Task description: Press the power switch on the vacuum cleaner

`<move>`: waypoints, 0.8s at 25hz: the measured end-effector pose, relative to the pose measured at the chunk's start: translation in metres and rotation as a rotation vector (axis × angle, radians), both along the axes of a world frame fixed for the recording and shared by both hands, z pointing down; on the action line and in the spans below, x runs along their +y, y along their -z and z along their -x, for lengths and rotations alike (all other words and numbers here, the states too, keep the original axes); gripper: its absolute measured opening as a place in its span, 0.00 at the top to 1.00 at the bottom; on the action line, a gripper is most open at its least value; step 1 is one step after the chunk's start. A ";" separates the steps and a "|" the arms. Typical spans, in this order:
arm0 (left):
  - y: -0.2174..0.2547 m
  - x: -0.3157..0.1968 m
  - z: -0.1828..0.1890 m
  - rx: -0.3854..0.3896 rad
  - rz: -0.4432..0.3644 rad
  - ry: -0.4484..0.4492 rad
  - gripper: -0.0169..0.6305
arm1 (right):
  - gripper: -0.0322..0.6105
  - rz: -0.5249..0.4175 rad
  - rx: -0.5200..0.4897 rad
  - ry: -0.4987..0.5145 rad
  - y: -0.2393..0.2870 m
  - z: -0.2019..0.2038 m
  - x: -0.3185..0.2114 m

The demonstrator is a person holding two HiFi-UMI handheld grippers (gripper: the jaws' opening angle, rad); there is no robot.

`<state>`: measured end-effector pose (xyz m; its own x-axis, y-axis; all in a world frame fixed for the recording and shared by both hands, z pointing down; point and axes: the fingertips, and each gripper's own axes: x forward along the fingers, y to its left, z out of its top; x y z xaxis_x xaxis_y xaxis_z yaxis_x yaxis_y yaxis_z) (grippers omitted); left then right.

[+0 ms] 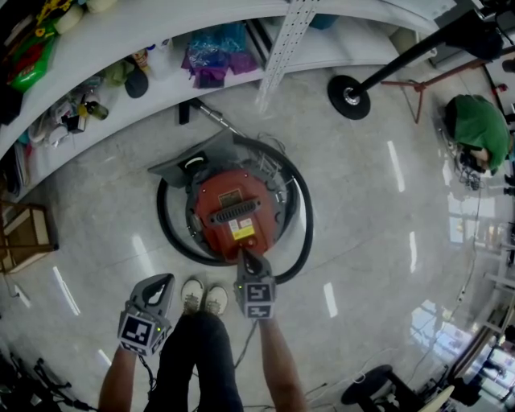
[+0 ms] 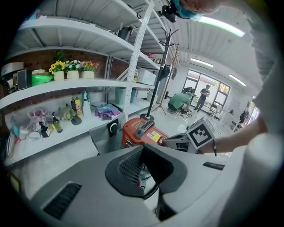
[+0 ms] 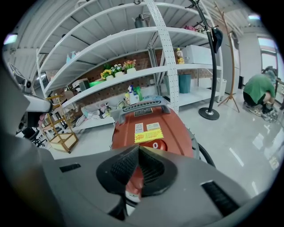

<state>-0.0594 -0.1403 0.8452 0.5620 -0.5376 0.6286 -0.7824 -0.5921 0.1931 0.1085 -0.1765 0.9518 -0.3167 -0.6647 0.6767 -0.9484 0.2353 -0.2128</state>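
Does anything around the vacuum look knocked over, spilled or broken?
Nothing stands out: the red vacuum cleaner stands upright on the floor with its black hose looped around it, and no spill or damage shows.

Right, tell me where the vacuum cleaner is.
In the head view the red vacuum cleaner sits at centre, ringed by its black hose, between the white shelf and the person's shoes, with the right tongs at its near edge.

Coat stand (image 1: 349,96) (beside white shelving (image 1: 201,20))

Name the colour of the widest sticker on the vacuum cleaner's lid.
Yellow sticker on the red vacuum cleaner; clearest in the right gripper view.
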 end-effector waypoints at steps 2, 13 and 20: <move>0.000 0.001 -0.001 0.001 0.002 -0.004 0.96 | 0.93 0.001 -0.006 0.001 0.001 0.000 0.000; 0.006 0.001 0.003 -0.003 -0.001 -0.017 0.96 | 0.93 0.005 0.005 0.003 0.005 0.001 0.002; 0.012 -0.002 0.007 -0.005 -0.016 -0.013 0.96 | 0.93 -0.018 -0.009 0.009 0.019 0.004 0.000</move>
<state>-0.0667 -0.1427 0.8332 0.5661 -0.5406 0.6224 -0.7755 -0.6053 0.1796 0.1041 -0.1767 0.9330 -0.3288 -0.6736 0.6619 -0.9442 0.2477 -0.2170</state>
